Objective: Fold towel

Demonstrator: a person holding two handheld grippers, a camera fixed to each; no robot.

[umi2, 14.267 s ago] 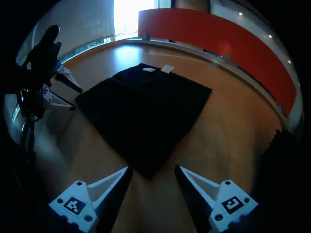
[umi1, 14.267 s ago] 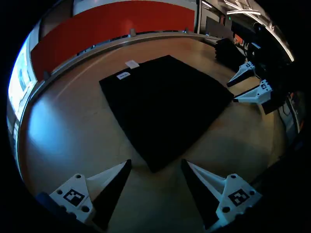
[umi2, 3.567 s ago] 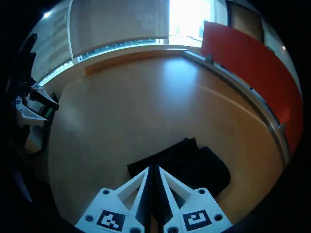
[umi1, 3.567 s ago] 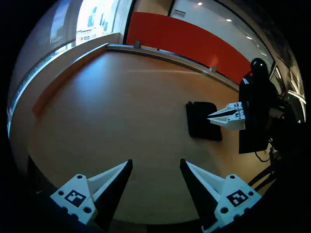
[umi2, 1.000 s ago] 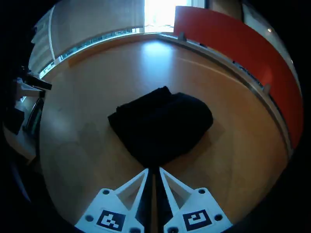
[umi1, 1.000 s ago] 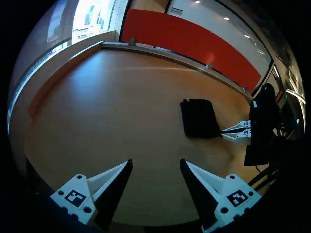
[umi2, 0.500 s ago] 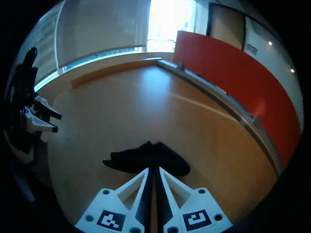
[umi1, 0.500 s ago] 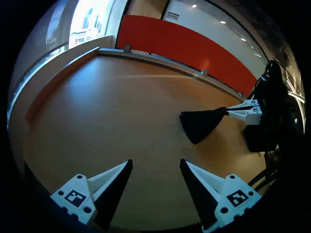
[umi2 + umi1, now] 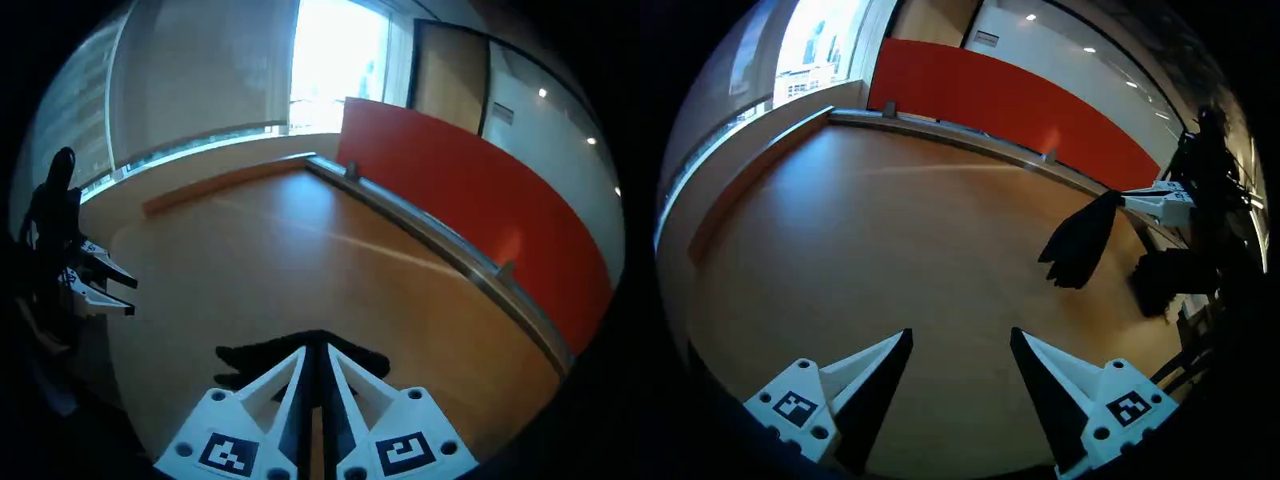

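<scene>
**Item: dark towel [image 9: 1078,240], held aloft**

Pinched at one edge by the right tongs [image 9: 318,352], closed tight on the cloth. It hangs bunched above the wooden surface [image 9: 864,232], probably so it can be carried elsewhere. Left tongs [image 9: 960,334]: spread wide, empty, well apart.

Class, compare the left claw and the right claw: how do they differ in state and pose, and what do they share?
The left claw is open and holds nothing; the right claw is shut on the black towel. The left claw faces the wooden table; the right claw has the towel hanging limp from its tips. Both have white fingers bearing square black-and-white markers.
</scene>
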